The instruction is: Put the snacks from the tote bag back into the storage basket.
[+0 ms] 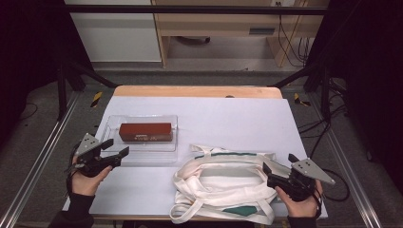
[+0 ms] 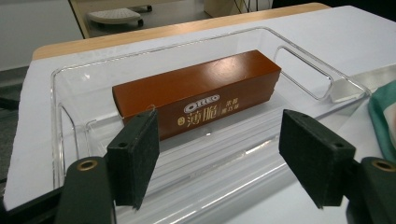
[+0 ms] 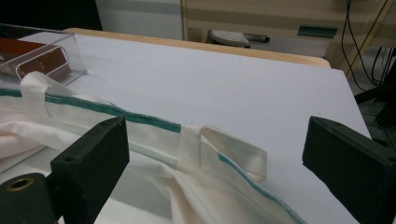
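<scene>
A lab-style recording bench set up inside an office room

A white-topped table [image 1: 237, 118] with a wooden edge is sitting inside a black metal frame [image 1: 190, 9], whose rails are running along both sides of the frame; dark curtains are hanging at the far left and right. Cables [image 1: 290, 42] are trailing down at the upper right beside a light wooden desk [image 1: 214, 23], a chair base [image 2: 114, 15] is resting on the grey floor at the upper left of the left gripper view, and yellow-black tape marks [image 1: 96, 99] are showing on the floor
</scene>
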